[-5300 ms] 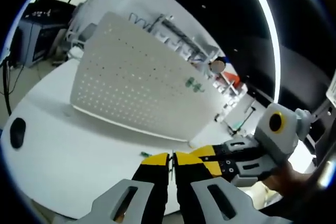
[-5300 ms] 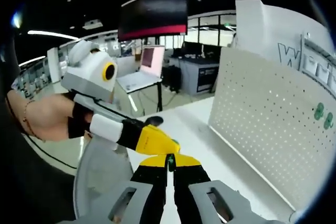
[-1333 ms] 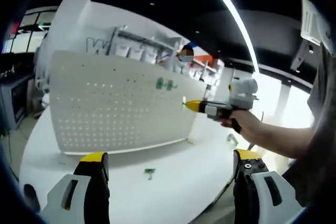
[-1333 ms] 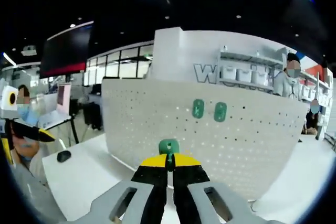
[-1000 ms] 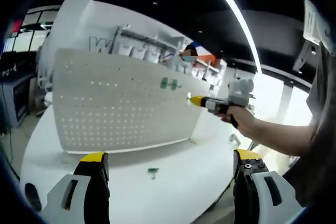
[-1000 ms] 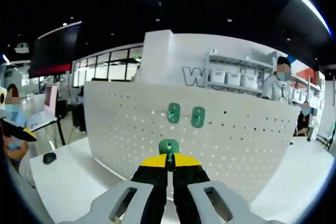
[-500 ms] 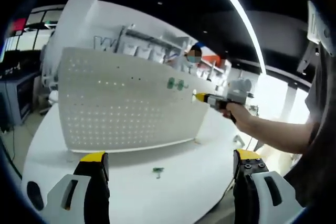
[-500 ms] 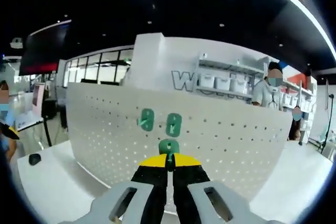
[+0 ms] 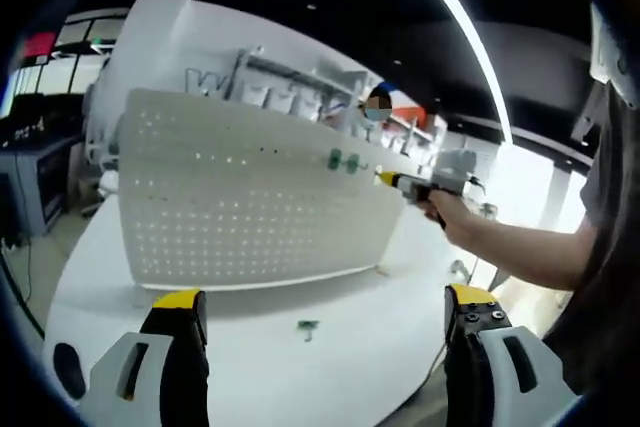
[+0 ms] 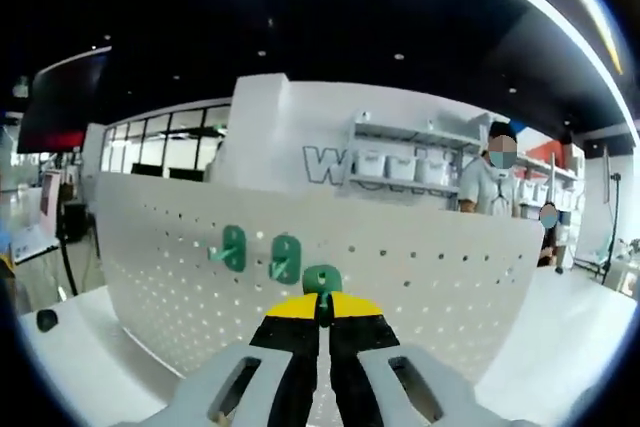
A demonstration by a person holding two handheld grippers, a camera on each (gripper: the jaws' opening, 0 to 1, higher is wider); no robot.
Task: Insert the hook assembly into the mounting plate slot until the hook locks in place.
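Observation:
A white pegboard mounting plate stands upright on the round white table. Two green hooks hang on it near its top edge. My right gripper is shut on a third green hook, held close in front of the board just right of those two. In the left gripper view, that right gripper reaches in from the right in a person's hand, tip near the board's upper right. My left gripper stands wide open with nothing between its jaws. One more green hook lies on the table.
A black mouse lies on the table's left side. The person's arm crosses the right of the left gripper view. Behind the board are a white wall with shelves and people standing.
The right gripper has carried its hook closer to the board, right of the two hung hooks. The left gripper, shut 5.3 s ago, stays open and back.

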